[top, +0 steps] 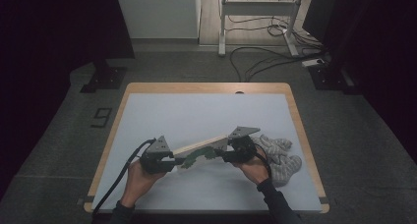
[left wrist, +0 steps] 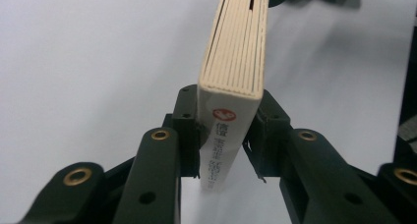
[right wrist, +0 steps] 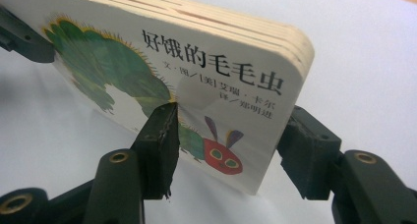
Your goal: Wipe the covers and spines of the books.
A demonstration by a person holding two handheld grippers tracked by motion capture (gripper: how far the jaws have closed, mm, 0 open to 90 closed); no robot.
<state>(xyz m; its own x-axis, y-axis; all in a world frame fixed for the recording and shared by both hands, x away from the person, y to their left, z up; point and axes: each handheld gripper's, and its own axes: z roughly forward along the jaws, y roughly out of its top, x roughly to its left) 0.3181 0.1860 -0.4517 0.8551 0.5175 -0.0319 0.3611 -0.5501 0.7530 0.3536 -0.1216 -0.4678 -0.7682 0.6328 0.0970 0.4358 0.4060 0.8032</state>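
A thick board book (top: 199, 148), with a green caterpillar on its white cover, hangs tilted above the table between both grippers. My left gripper (top: 178, 160) is shut on its lower end. In the left gripper view the jaws (left wrist: 227, 135) press both sides of the book (left wrist: 236, 62) next to the printed spine. My right gripper (top: 221, 153) is shut on the higher end. In the right gripper view one pad (right wrist: 160, 135) presses the cover of the book (right wrist: 196, 76) near the caterpillar's red head, and the other jaw sits behind the back cover.
A grey-and-white knitted cloth (top: 281, 155) lies bunched on the table just right of my right hand. The pale mat (top: 196, 111) covers the wooden table (top: 206, 87). Cables and a desk frame (top: 255, 8) are on the floor beyond.
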